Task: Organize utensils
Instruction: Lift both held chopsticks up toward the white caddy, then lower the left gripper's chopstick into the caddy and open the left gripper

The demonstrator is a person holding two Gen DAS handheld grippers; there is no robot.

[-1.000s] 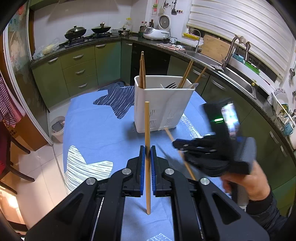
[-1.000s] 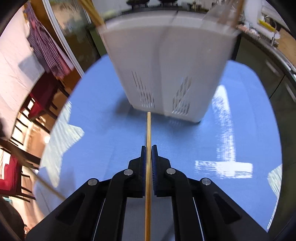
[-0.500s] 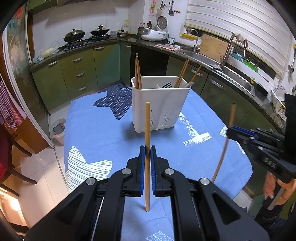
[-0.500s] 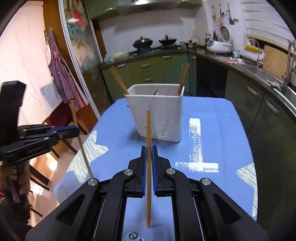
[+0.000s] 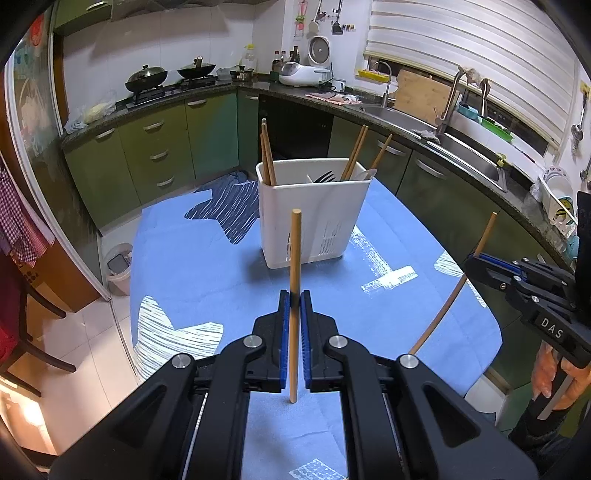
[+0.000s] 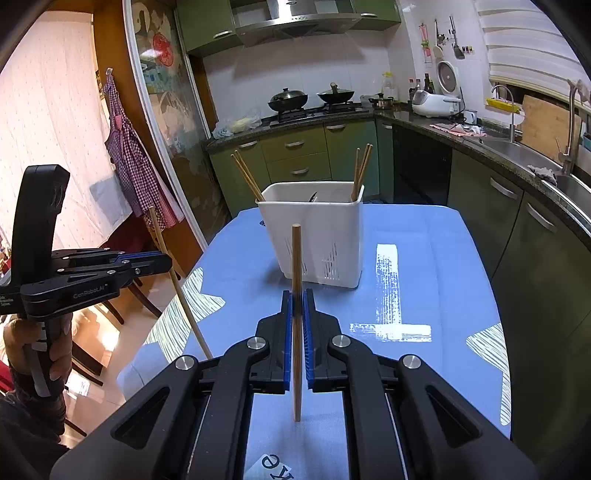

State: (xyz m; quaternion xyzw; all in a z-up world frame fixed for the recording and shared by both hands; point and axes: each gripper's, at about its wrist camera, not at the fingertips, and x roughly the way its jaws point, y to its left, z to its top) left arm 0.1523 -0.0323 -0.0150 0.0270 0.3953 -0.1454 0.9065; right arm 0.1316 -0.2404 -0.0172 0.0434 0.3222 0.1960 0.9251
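Kitchen cabinets ring a blue-clothed desk carrying a white holder that already has chopsticks. Each gripper, left and right, is clenched on one chopstick held mid-shaft. Lowered crooked, a tip could catch the holder's rim or slip sideways.

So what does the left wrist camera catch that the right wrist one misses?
Only the left wrist view shows the small bin on the floor and the dish rack past the sink. Only the right wrist view shows the checked apron and range hood. Both show the white utensil holder on the blue tablecloth, and each tongs gripping a chopstick.
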